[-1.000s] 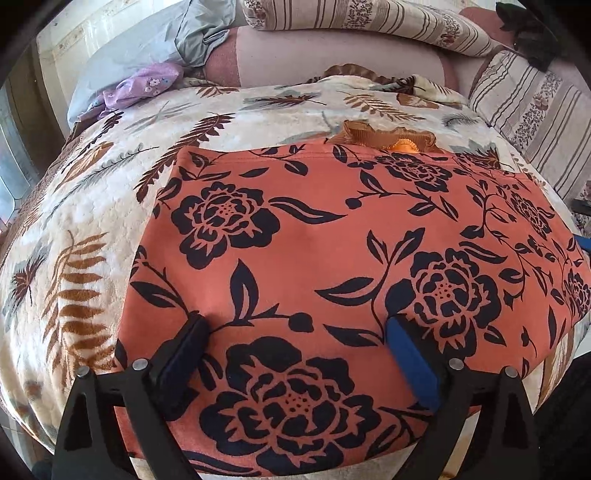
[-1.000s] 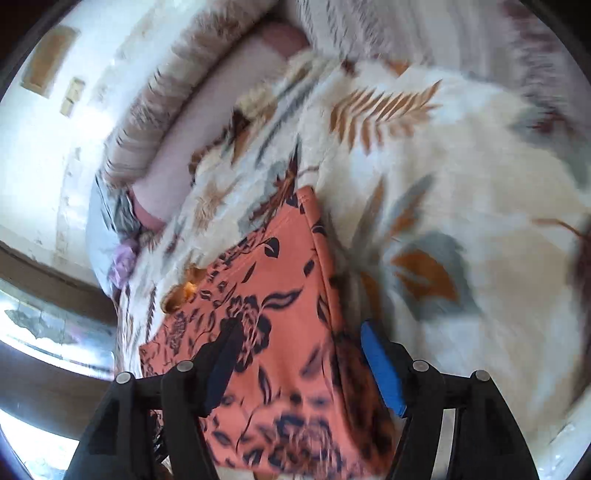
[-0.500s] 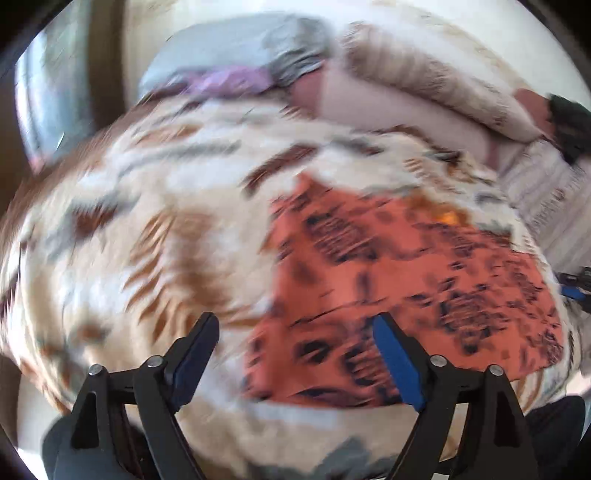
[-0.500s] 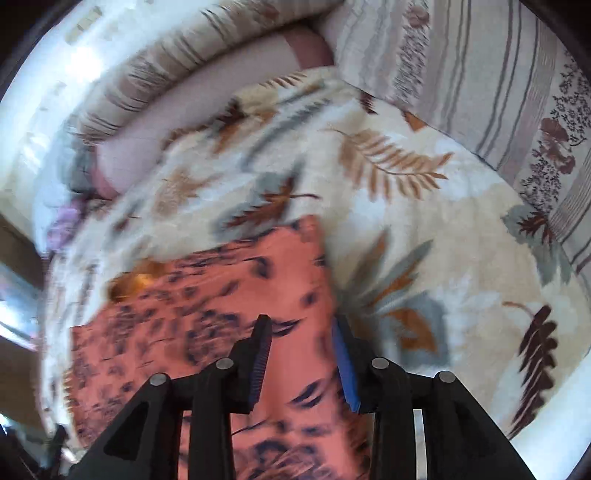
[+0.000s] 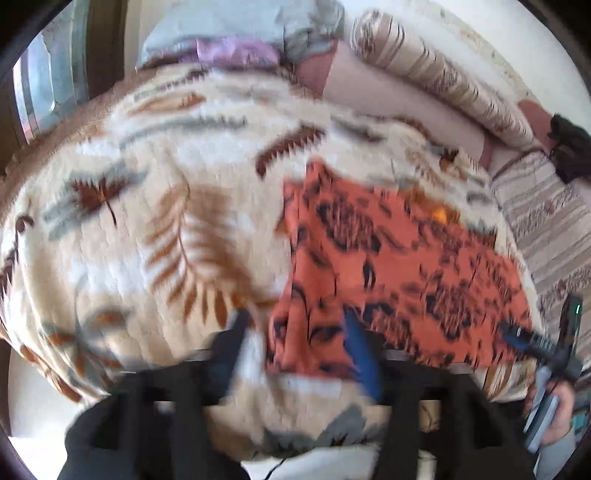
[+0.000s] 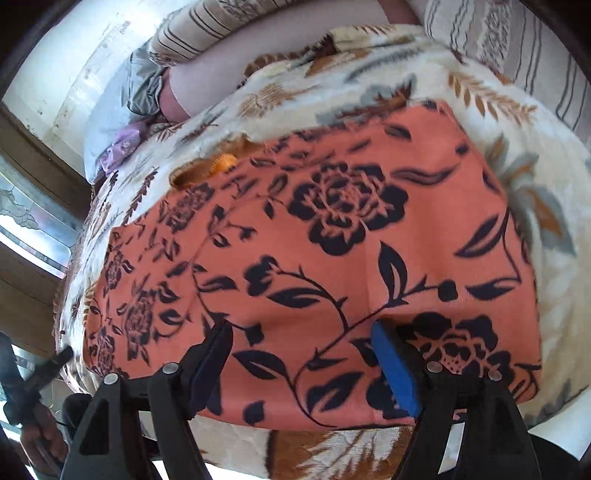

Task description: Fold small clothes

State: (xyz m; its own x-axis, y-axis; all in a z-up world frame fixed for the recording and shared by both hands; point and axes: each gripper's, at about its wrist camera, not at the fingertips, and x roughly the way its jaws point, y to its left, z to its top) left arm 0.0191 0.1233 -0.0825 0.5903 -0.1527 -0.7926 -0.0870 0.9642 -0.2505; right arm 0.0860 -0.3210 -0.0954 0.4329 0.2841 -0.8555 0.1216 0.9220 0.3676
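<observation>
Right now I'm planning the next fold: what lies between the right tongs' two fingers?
Only the orange flowered cloth lying flat; the right tongs stand open over it, seen in the right wrist view.

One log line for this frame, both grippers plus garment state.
left gripper: open, near left hem | right gripper: open over cloth | orange floral garment: flat on blanket, unheld

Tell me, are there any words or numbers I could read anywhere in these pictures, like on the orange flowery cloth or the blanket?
None: no words, labels or numbers can be read in either view.
orange floral cloth: only black flower and leaf prints.
leaf-pattern blanket: only leaf shapes, blurred in the left wrist view.
striped cushions: only stripes and flower motifs.
</observation>
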